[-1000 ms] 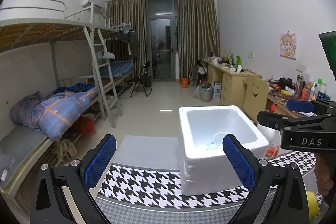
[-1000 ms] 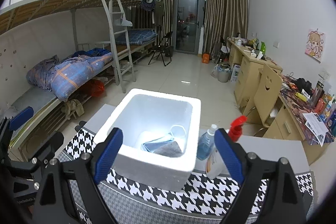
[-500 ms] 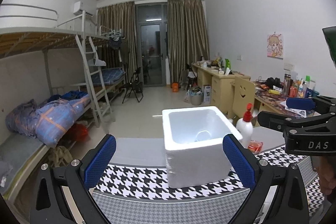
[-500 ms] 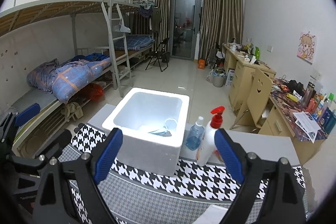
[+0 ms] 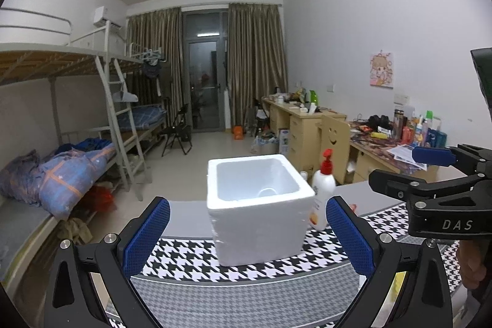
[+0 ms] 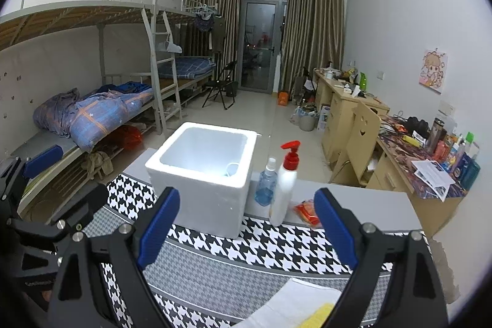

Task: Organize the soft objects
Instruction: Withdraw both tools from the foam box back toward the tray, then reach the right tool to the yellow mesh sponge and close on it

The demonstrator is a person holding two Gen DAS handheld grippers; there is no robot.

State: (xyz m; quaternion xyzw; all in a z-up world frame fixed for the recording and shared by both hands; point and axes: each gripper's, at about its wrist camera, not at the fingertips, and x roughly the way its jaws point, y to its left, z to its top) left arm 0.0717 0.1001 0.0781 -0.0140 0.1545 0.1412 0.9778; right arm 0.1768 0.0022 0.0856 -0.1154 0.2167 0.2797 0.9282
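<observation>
Hovering empty, jaws apart: left gripper (image 5: 247,231) and right gripper (image 6: 247,223) facing foam box (image 5: 256,206), likely awaiting next soft item.

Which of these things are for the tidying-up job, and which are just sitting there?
For the job:
white foam box
left gripper, open, holding nothing
right gripper, open, holding nothing

Just sitting there:
white pump bottle
blue spray bottle
orange packet
houndstooth cloth

A dormitory room — bunk beds (image 6: 101,20), desks (image 6: 347,100).
</observation>
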